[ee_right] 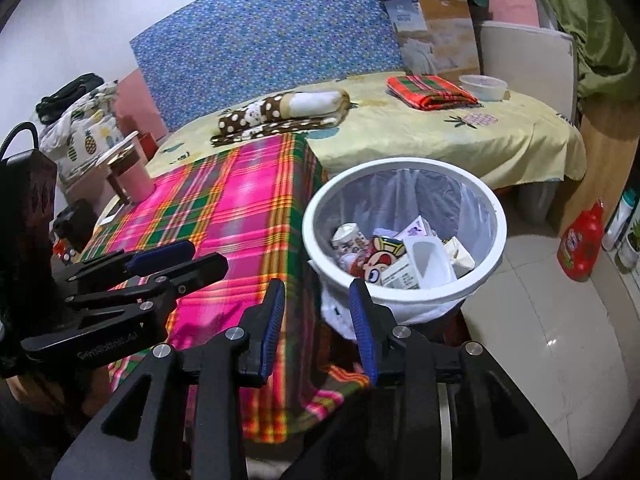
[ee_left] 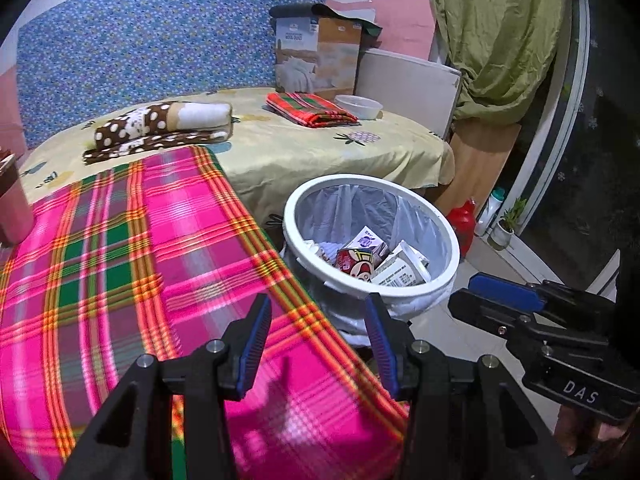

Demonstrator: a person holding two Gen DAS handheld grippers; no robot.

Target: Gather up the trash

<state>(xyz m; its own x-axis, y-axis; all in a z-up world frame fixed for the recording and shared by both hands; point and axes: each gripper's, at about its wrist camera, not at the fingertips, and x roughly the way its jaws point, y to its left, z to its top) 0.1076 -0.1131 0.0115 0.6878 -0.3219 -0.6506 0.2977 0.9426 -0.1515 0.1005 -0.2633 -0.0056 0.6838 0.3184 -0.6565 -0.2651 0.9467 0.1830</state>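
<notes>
Here we hold both tools wide open and empty — the left tool [ee_left: 318,336] over the plaid worktop [ee_left: 120,248], the right tool [ee_right: 318,312] just beside the white bin [ee_right: 404,298] — where the trash [ee_right: 400,256] lies inside.

My left claw [ee_left: 316,344] hangs over the desk [ee_left: 120,248] edge. The bin [ee_left: 372,236] stands on the floor just right of the desk, with cartons [ee_left: 400,270] in it. Behind both lies the bed [ee_left: 300,140], carrying a rolled blanket [ee_left: 164,122], a folded cloth [ee_left: 310,107], a bowl [ee_left: 359,106] and a box [ee_left: 316,56].
</notes>
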